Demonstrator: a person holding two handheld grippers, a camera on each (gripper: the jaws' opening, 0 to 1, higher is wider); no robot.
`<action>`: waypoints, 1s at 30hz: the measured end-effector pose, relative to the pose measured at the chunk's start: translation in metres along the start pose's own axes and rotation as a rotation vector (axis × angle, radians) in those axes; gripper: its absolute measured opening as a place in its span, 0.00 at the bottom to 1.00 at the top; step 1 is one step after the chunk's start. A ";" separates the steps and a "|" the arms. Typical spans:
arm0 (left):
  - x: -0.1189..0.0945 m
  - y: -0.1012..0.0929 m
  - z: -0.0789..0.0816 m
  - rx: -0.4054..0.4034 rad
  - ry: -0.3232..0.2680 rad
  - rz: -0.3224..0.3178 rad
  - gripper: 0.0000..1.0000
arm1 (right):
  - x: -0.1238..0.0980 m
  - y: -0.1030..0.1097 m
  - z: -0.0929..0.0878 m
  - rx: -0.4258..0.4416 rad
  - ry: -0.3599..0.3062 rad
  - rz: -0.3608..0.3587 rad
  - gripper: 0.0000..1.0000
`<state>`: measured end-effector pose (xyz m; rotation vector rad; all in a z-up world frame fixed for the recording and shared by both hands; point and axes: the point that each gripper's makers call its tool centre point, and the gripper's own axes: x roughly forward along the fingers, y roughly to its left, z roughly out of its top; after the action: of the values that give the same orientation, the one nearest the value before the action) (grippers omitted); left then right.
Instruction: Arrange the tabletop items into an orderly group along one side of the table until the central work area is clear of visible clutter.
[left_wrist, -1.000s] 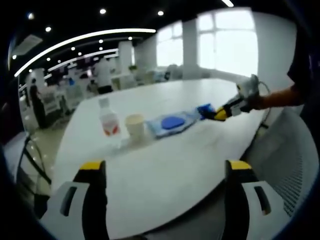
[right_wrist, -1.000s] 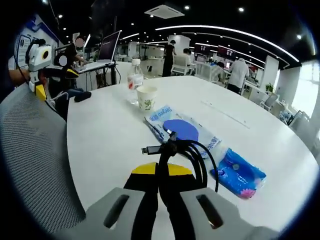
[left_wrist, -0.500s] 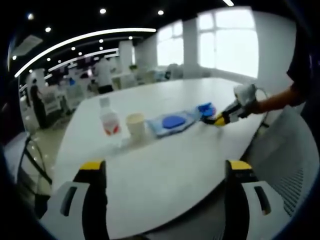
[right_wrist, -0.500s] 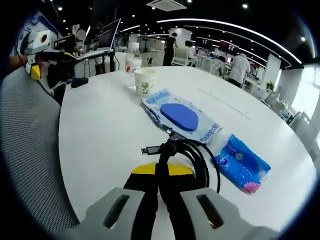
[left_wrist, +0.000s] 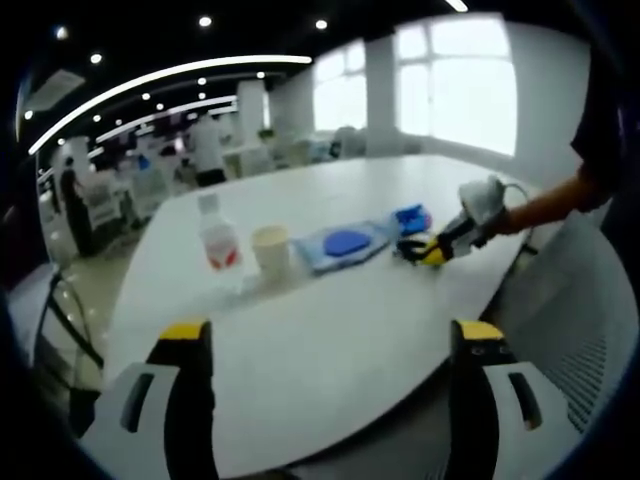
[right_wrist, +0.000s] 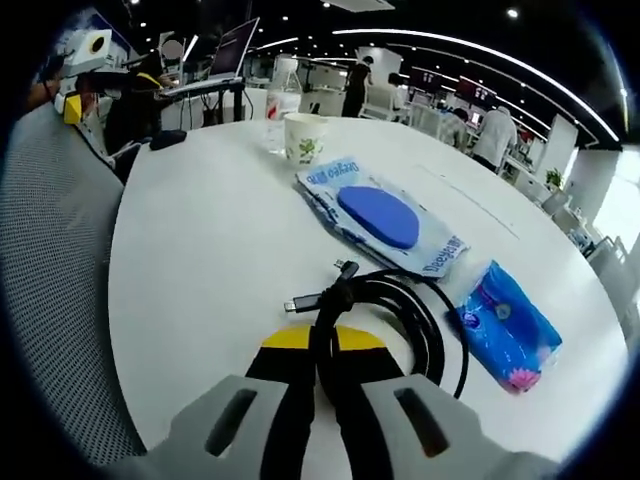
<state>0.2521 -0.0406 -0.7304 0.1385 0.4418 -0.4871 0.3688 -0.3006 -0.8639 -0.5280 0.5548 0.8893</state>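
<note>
- My right gripper (right_wrist: 318, 345) had its fingers pinched on the coiled black cable (right_wrist: 395, 310), which lay on the white counter (right_wrist: 200, 260) beside the blue tissue pack (right_wrist: 505, 328).
- The wipes packet (right_wrist: 385, 220), paper cup (right_wrist: 306, 137) and water bottle (right_wrist: 283, 102) ran in a row beyond it.
- My left gripper (left_wrist: 325, 345) hung at the counter's edge, fingers spread apart around nothing.

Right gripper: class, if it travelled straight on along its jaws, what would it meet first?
Probably the wet-wipes pack, lying just past the coiled black cable that the right gripper holds. Depth is uncertain.
</note>
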 end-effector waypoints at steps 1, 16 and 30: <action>0.000 0.000 0.000 0.000 0.000 0.000 0.95 | 0.001 0.001 -0.003 -0.006 0.008 0.000 0.04; 0.001 0.001 -0.001 -0.001 0.002 0.001 0.95 | 0.002 0.002 -0.006 0.039 0.019 0.013 0.06; 0.001 0.001 -0.001 0.000 0.004 0.005 0.95 | 0.000 0.004 -0.009 0.073 0.012 0.018 0.06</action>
<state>0.2532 -0.0402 -0.7318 0.1405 0.4456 -0.4824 0.3633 -0.3036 -0.8711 -0.4630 0.6018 0.8801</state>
